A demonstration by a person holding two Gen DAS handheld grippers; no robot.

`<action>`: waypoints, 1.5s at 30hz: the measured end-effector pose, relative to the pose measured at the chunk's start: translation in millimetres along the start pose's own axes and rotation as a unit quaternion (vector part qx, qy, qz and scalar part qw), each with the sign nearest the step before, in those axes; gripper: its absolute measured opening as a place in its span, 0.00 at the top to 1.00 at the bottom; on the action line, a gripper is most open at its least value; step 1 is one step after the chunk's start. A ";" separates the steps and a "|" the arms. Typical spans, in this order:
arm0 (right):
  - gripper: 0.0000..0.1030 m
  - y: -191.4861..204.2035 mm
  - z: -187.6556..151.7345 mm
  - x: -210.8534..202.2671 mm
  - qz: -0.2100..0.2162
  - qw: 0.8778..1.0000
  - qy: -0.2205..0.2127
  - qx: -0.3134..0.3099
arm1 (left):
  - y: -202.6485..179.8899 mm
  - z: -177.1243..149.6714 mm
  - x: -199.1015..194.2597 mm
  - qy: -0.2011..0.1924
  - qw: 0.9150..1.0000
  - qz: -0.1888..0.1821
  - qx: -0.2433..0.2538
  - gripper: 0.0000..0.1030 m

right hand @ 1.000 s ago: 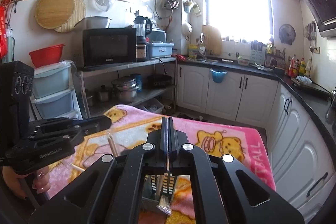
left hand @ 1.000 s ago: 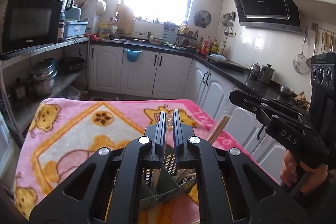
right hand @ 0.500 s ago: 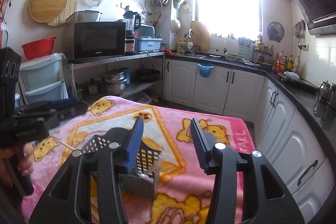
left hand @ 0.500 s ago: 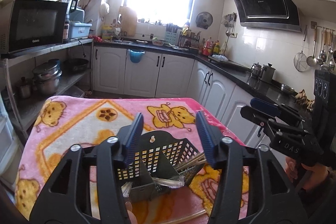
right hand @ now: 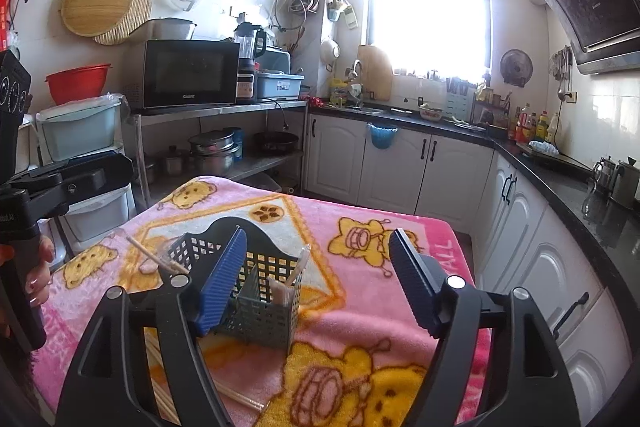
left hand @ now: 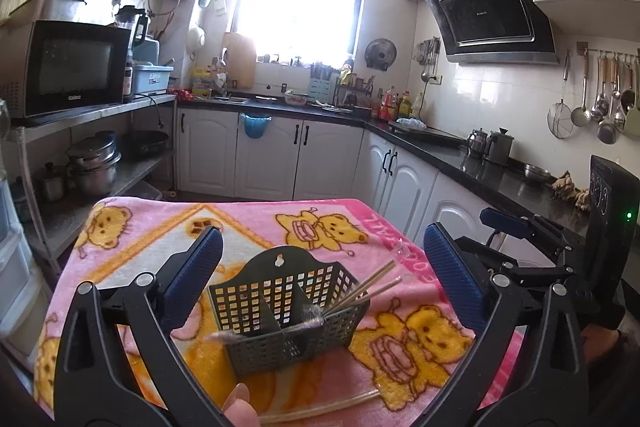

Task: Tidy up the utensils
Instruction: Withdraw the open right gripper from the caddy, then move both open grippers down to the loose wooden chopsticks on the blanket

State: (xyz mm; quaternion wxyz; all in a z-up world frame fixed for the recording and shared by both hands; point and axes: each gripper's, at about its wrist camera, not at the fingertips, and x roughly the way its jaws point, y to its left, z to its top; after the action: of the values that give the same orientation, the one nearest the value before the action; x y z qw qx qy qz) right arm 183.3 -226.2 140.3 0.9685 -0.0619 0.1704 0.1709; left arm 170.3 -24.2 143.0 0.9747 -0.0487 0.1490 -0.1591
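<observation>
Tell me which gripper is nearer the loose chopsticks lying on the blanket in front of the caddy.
Left, though only by a little. The left gripper is open above the chopsticks, which lie just below its fingers. The right gripper, also open, sits off to their right, over the caddy.

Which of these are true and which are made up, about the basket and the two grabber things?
1. The basket stands on a pink blanket. True.
2. Chopsticks stick out of the basket. True.
3. The left gripper is squeezing the basket. False: its jaws have just been opening and stand wide, touching nothing.
4. The right gripper holds a spoon. False: it has been opening too and holds nothing.
5. The basket is red. False: dark grey.
</observation>
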 end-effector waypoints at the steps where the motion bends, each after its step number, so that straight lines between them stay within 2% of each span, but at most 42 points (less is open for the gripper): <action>1: 0.31 1.0 -0.9 -2.3 0.000 1.000 -0.001 -0.001 | -0.2 -1.2 -1.3 0.000 1.000 0.002 0.001 0.10; 6: 0.26 1.7 -8.9 -12.4 0.004 1.000 -0.001 0.006 | -1.5 -8.3 -12.5 0.001 1.000 0.000 -0.005 0.10; 23: 0.24 19.6 -32.3 -34.3 0.018 1.000 0.014 0.001 | 9.1 -34.5 -40.2 0.013 1.000 0.018 -0.019 0.10; 45: 0.24 27.3 -79.1 -50.6 0.019 0.999 0.042 0.012 | 28.2 -85.2 -52.4 0.064 0.995 0.045 -0.061 0.10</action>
State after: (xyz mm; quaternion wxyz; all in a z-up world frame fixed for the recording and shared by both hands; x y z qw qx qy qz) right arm 104.6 -230.4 82.5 0.9577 -0.0541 0.2145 0.1840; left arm 105.2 15.4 72.4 0.9646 -0.0908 0.2229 -0.1081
